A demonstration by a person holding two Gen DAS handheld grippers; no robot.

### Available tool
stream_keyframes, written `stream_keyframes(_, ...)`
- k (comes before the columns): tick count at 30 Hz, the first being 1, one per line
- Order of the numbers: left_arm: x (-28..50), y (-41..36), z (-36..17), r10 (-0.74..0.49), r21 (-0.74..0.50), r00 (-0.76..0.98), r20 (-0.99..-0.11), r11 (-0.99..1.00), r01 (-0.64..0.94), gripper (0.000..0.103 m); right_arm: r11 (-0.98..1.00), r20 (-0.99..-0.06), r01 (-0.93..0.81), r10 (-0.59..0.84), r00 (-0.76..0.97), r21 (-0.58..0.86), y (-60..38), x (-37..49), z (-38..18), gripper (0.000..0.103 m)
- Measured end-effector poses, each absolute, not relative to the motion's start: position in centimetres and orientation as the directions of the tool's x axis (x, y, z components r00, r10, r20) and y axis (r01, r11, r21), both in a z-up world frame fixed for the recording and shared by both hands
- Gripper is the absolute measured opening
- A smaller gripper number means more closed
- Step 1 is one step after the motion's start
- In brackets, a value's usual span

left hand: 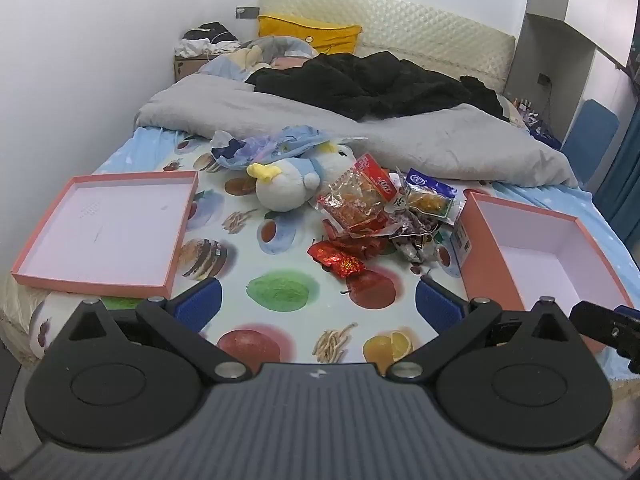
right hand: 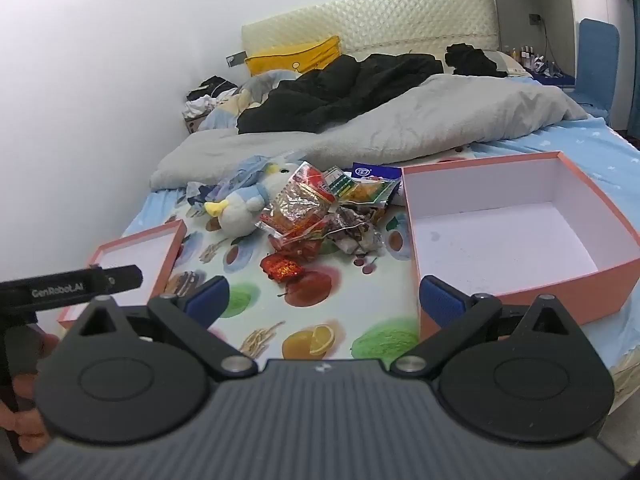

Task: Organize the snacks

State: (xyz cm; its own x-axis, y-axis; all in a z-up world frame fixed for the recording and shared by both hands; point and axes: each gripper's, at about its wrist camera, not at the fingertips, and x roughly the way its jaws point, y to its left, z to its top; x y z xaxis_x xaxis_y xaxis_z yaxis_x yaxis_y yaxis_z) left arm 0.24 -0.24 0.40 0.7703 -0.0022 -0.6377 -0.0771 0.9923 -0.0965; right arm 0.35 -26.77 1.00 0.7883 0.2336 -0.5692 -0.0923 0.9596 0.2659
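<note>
We are holding the left gripper (left hand: 318, 304) and right gripper (right hand: 324, 300) fully open and empty, facing the snack pile (left hand: 372, 216) between lid (left hand: 104, 228) and box (right hand: 512, 240).

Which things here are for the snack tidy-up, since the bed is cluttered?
Job: snack packets, red packet, box, lid.
Lying about: plush toy, grey duvet, black clothes, yellow pillow.

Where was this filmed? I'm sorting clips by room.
Most likely a bedroom: a bed with a padded headboard, a rumpled grey duvet and a yellow pillow fills the view.
</note>
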Motion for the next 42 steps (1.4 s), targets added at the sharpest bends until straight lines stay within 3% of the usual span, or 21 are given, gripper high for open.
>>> stream_keyframes(42, 1.9, -2.3, -1.1, -0.064, -0.1, 0.744, -0.665, 0.995, -0.003, 0.103, 0.96, -0.529, -0.03, 0.179, 0.829, 0.277, -28.2, -0.2, 0.6, 0.103)
